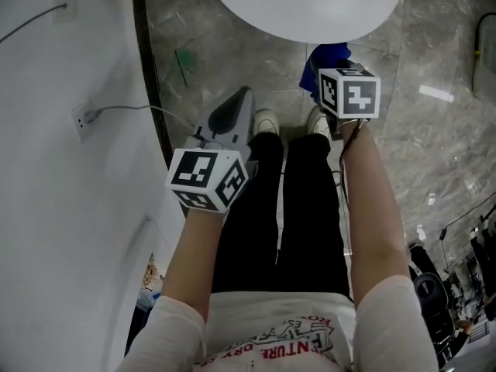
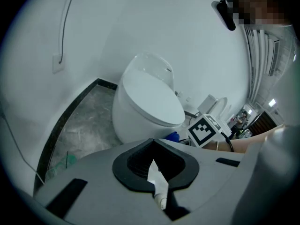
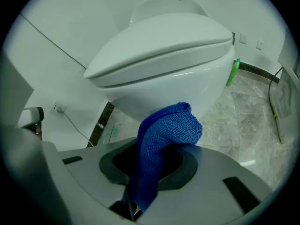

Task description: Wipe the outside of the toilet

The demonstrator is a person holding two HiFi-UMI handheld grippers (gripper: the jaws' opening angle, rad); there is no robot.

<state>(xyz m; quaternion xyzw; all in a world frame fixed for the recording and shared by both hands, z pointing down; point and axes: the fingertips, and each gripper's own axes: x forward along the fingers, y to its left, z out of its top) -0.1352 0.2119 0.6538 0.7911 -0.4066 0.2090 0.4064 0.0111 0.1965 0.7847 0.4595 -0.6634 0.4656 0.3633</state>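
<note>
Toilet (image 3: 164, 55) bowl fills space ahead of right gripper (image 3: 136, 207). Blue cloth (image 3: 164, 139) pinched in its jaws hangs between them and bowl. Open marble floor (image 3: 253, 121) right of bowl. Obstacles there: green object (image 3: 233, 71) beside bowl, floor cable (image 3: 274, 107) farther out. Left side narrow: wall (image 1: 62, 169) close, thin floor strip (image 2: 79, 121) between wall and bowl, socket cable (image 1: 116, 111) on wall.

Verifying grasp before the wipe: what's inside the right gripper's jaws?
A blue cloth, pinched by the right gripper; its folded free end bulges out toward the toilet. The cloth covers the jaw tips, so the contact itself is hidden.
</note>
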